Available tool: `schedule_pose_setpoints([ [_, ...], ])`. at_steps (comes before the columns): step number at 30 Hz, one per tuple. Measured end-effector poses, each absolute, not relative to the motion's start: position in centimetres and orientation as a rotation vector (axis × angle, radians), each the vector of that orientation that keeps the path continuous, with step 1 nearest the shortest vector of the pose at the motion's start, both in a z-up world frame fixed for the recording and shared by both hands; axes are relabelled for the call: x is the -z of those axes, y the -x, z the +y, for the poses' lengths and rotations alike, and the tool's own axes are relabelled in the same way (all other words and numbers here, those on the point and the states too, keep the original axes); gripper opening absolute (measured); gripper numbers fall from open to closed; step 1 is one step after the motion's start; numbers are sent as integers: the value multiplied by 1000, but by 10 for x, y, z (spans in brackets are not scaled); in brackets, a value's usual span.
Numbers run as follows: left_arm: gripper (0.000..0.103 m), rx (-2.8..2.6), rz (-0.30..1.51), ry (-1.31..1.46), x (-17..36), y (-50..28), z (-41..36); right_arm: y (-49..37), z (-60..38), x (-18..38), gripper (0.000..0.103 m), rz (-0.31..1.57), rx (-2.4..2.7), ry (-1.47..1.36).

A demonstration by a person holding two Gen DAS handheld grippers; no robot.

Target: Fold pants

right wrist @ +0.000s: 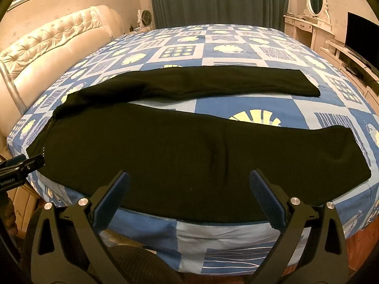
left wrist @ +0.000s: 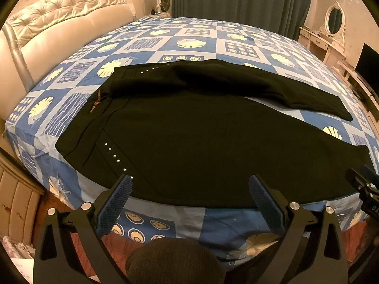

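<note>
Black pants (left wrist: 201, 142) spread flat on the bed (left wrist: 213, 42), both grippers wide apart and holding nothing.

Waistband sits at 9 o'clock toward the headboard (left wrist: 59, 28), the two legs run to 3 o'clock with a strip of blue patterned sheet between them. Left gripper (left wrist: 189, 191) hovers at the near hem edge by the waist end, jaws spread, nothing between them. Right gripper (right wrist: 189, 189) hovers over the near leg (right wrist: 213, 161), likewise spread. Dressing table (right wrist: 308, 28) at 1 o'clock.
</note>
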State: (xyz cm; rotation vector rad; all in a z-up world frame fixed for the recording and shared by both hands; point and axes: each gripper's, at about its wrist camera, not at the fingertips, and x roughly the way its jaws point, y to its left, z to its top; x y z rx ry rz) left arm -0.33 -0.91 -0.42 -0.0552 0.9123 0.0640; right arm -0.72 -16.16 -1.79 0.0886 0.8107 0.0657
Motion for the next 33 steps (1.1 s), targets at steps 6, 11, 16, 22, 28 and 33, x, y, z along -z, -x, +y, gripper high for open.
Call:
schedule_pose_setpoints([
  [6, 99, -64, 913, 56, 4, 3, -9, 7, -160, 19, 101, 814, -67, -88],
  [11, 99, -65, 912, 55, 4, 3, -10, 7, -160, 19, 101, 815, -67, -88],
  [16, 99, -65, 911, 52, 4, 3, -10, 7, -160, 19, 101, 816, -68, -89],
  [22, 99, -65, 916, 52, 5, 4, -11, 7, -158, 21, 101, 818, -69, -87],
  [28, 99, -64, 917, 53, 4, 3, -12, 9, -155, 23, 101, 819, -69, -87],
  [33, 99, -63, 917, 52, 5, 3, -12, 8, -155, 22, 101, 821, -69, -85],
])
